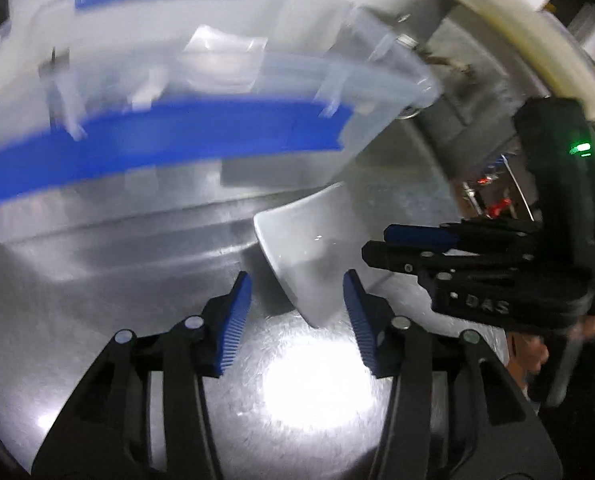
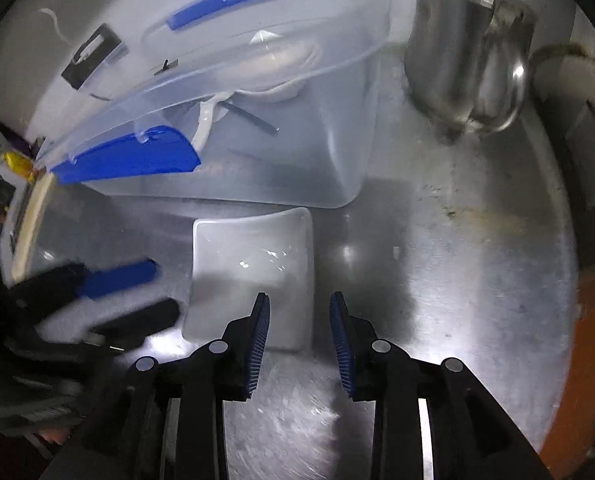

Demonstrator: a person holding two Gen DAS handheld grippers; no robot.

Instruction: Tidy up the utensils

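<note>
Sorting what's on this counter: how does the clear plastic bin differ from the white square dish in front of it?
The clear plastic bin is see-through with blue latches; the white square dish is opaque and plain. The bin is deep and much larger, the dish shallow and small. The bin holds items and has a lid tilted over it; the dish looks empty and uncovered. Both rest on the steel counter.

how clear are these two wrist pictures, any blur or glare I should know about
Left wrist view: the clear storage bin is smeared by motion blur, and glare burns out the steel counter between the fingers. Right wrist view: sharper, white dish readable, left gripper blurred, edges dark and bent by the fisheye.
</note>
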